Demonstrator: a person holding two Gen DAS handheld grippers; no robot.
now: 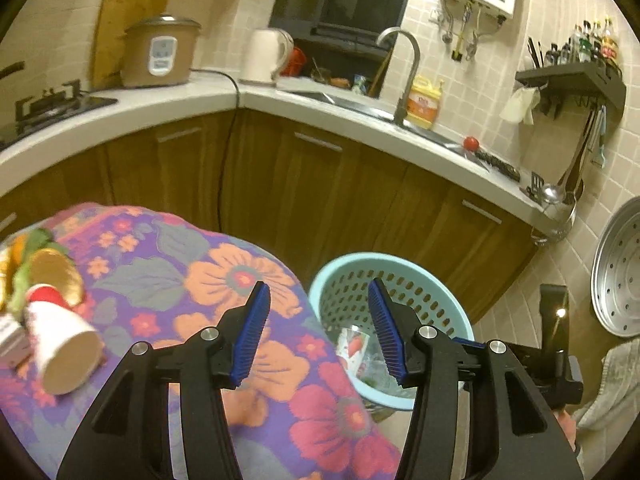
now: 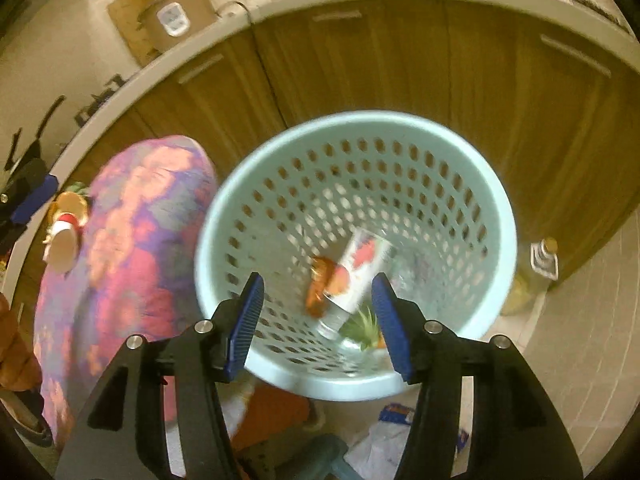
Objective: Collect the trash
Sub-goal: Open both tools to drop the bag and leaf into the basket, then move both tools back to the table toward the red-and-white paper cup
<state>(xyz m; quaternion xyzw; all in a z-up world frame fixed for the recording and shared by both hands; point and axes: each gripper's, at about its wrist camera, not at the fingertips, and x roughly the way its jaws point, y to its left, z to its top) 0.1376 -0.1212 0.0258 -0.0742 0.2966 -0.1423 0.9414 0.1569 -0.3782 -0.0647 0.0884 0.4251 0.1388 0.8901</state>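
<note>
The right gripper [image 2: 318, 322] hangs over the bin [image 2: 224, 216], fingers wide open and empty, so trash can drop in. A wrapper [image 2: 360, 264] lies inside. The left gripper [image 1: 319, 330] is open too. A cup [image 1: 60, 344] waits on the tabletop [image 1: 192, 264] at its 9 o'clock.

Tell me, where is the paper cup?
The paper cup lies on its side at the left of the left wrist view, on the flowery cloth, beside a gold wrapper. It is outside the blue basket.
</note>
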